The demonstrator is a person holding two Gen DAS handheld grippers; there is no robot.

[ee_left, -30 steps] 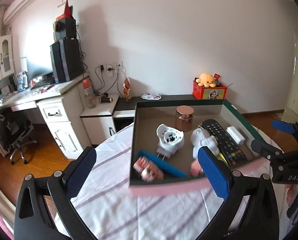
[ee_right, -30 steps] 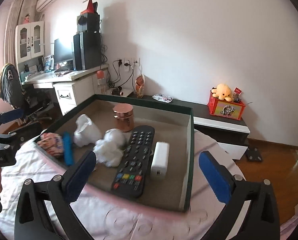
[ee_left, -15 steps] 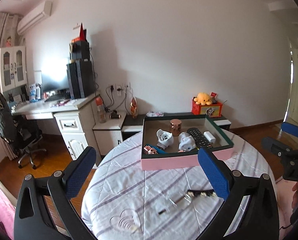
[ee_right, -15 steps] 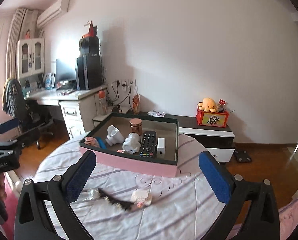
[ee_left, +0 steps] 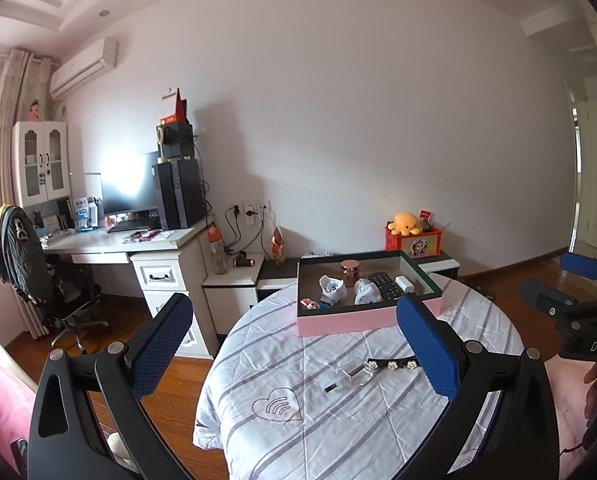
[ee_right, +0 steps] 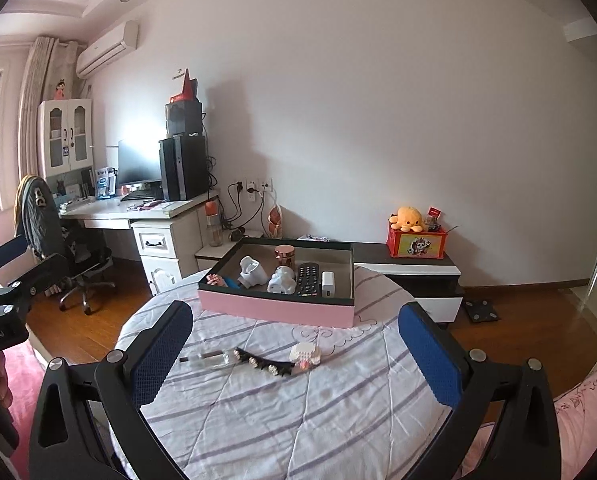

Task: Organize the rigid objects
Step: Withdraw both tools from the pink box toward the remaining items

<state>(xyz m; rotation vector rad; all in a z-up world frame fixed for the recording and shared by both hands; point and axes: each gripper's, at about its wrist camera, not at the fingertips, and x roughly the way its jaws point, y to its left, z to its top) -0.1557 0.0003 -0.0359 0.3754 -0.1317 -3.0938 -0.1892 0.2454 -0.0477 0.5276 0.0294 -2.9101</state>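
A pink box with a dark green rim [ee_left: 350,322] [ee_right: 274,309] stands at the far side of the round table. Inside lie a black remote [ee_left: 385,285] [ee_right: 309,277], a white charger block [ee_right: 328,281], a copper jar [ee_left: 350,271] [ee_right: 285,255], white figures and a blue strip. Nearer me, a clear glass bottle [ee_left: 352,376] [ee_right: 212,358], a black flowered hair clip [ee_left: 392,363] [ee_right: 264,363] and a small white brick figure [ee_right: 306,354] lie on the striped cloth. My left gripper [ee_left: 294,354] and right gripper [ee_right: 294,354] both stand open and empty, held back from the table.
The round table [ee_left: 338,420] has a striped white cloth. A white desk [ee_left: 154,248] with monitor and computer tower, an office chair [ee_left: 38,280] and a low cabinet with a red toy box [ee_right: 416,242] line the far wall. Wooden floor surrounds the table.
Both grippers have pulled far back and up from the box; the whole table and the loose items on the cloth have come into view. Both stay open.
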